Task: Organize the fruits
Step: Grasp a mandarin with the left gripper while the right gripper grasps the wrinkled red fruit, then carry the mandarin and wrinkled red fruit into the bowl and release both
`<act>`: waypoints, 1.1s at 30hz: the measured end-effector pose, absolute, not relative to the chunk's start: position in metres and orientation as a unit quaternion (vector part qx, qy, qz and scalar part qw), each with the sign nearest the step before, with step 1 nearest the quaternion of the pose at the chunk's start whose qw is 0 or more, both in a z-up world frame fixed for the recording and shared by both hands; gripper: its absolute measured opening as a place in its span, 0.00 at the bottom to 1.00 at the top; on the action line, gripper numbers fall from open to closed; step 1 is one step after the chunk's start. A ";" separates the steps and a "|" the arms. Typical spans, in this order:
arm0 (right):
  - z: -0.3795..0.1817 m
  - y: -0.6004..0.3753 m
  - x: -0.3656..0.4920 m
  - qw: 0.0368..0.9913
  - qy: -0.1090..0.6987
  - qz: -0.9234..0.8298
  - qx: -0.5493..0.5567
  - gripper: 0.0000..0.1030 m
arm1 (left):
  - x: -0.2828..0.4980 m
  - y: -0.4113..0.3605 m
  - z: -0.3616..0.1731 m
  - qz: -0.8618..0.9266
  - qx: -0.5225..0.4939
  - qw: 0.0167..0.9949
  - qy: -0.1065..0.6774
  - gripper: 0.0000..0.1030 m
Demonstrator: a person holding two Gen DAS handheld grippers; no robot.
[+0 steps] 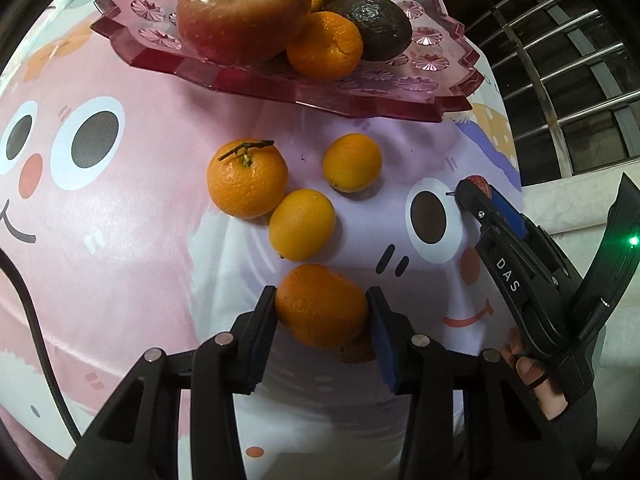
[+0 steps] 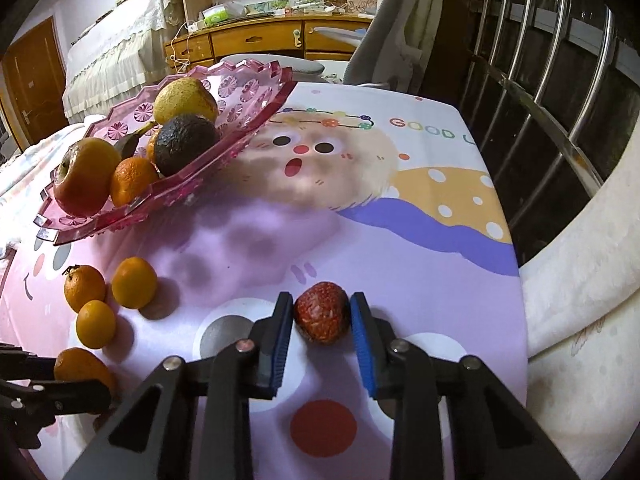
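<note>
Left fingers [image 1: 322, 304] clamp mandarin [image 1: 320, 304]; right fingers [image 2: 322, 312] clamp strawberry [image 2: 322, 312], hidden in left view.

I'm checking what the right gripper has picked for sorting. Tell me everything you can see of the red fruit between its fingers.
The red fruit is small, rounded and dark red with a rough, pale-speckled skin, much like a strawberry; no leaves show. It sits low on the lilac part of the printed tablecloth, apart from the oranges and the pink tray. The right gripper is shut on it, blue pads pressing both sides. From the left wrist view only its top peeks past the fingertips.
</note>
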State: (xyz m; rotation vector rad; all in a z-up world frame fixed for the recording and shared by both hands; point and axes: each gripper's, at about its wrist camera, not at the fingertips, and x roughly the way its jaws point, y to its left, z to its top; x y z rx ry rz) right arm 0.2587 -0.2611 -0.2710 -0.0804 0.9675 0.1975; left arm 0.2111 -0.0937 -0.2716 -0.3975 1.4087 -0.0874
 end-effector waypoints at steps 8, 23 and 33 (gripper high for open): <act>-0.268 -0.257 0.257 0.874 0.472 0.104 -0.053 0.28 | 0.211 -0.092 -0.269 -0.043 -0.181 0.744 0.641 0.40; -0.235 -0.230 0.230 0.875 0.456 0.115 -0.117 0.28 | 0.208 -0.020 -0.226 -0.016 -0.178 0.769 0.613 0.40; -0.206 -0.184 0.213 0.872 0.452 0.140 -0.127 0.28 | 0.240 0.035 -0.180 -0.010 -0.153 0.796 0.586 0.40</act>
